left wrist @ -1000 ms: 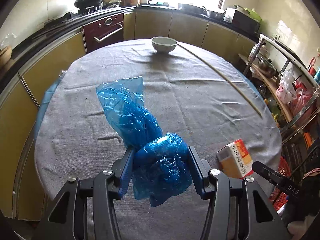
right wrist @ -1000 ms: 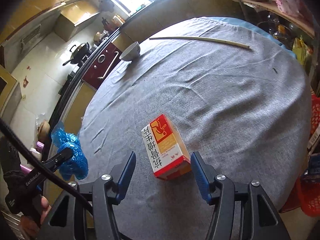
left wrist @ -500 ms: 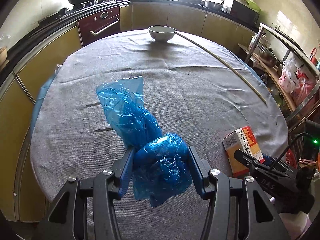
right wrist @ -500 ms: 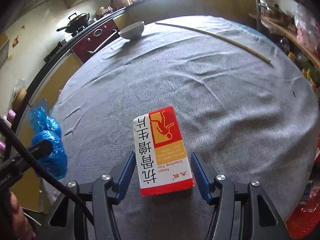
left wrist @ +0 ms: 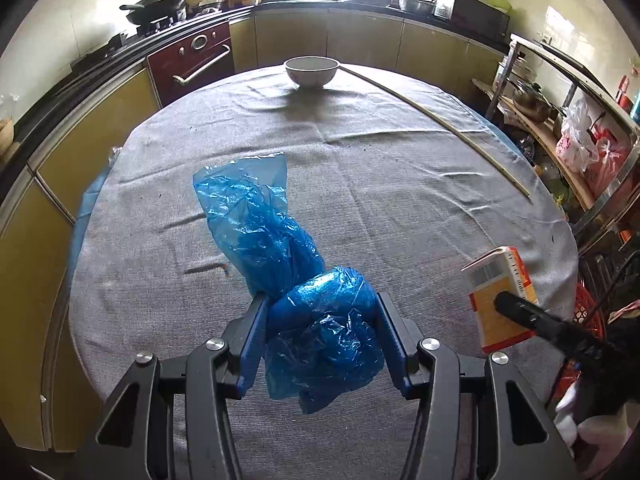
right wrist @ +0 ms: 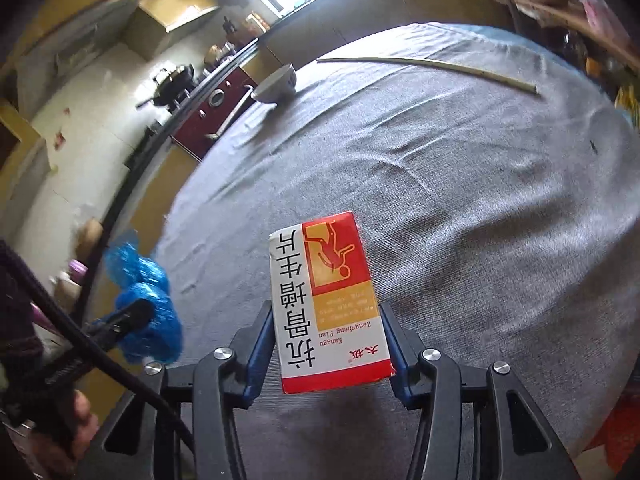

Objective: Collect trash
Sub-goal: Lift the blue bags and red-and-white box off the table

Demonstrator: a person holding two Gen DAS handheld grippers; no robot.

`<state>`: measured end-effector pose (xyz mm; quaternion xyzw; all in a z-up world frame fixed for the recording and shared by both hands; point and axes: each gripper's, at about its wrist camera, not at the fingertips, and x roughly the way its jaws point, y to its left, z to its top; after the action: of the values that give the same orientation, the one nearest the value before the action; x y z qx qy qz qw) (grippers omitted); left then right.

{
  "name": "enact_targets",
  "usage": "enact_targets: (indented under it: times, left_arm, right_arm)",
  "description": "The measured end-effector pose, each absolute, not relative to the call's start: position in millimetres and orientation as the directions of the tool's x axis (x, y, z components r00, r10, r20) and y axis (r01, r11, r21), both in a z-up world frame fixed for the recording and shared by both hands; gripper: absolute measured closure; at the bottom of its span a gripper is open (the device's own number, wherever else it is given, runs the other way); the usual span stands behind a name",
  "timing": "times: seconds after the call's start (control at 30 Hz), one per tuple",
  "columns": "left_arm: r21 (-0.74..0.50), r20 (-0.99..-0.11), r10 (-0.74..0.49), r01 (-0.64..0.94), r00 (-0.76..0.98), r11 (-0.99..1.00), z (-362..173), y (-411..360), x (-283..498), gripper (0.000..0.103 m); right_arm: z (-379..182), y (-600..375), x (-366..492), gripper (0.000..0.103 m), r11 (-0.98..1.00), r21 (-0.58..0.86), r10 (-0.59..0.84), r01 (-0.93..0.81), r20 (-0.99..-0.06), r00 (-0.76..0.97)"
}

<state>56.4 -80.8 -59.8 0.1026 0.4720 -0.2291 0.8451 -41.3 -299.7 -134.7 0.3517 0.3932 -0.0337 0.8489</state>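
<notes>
**Right gripper closes on the carton while the left keeps the bag**

Since a second ago the right gripper point(right wrist: 327, 344) has come forward over the red-and-white medicine carton point(right wrist: 328, 304), which then lay on the cloth just ahead of its open fingers and now sits between them. Its jaws are closing, and both blue pads look to be against the carton's long sides; the box seems tipped up off the grey tablecloth point(right wrist: 480, 208), though I can't say for sure that its far end is clear.

The carton's long axis runs straight out along the line of the fingers, away from the hand, so the pads bear on its narrow width and most of its length sticks out in front. That is the relation the next move depends on: held only near one end, the box could swing or slip if lifted fast. The right hand is plainly the one for it; seen from the left wrist, the carton point(left wrist: 500, 292) is well off to that side.

The left gripper point(left wrist: 320, 320) has not budged. It is partly closed on the crumpled blue plastic bag point(left wrist: 320, 320), the bunched end pinched between the pads and the loose tail trailing forward across the table. A white bowl point(left wrist: 312, 70) and a long thin stick point(left wrist: 440, 120) lie at the far side, well apart from both hands.
</notes>
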Motion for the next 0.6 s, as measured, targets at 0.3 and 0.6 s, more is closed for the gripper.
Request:
enact_targets:
  times: [0.3,0.6]
  left_arm:
    - [-0.001,-0.841,-0.281,0.518,0.462,0.855,-49.3,-102.3,41.9,0.049]
    - [0.028,-0.841,-0.287,0.568,0.458,0.823,-42.1,-131.6,23.0,0.049]
  right_arm:
    - [-138.4,-342.0,-80.0,0.051,0.528,0.801,0.345,0.282,-0.505,0.791]
    - [-149.5,-375.7,-119.2,0.051,0.366,0.896,0.371,0.25,-0.387,0.844]
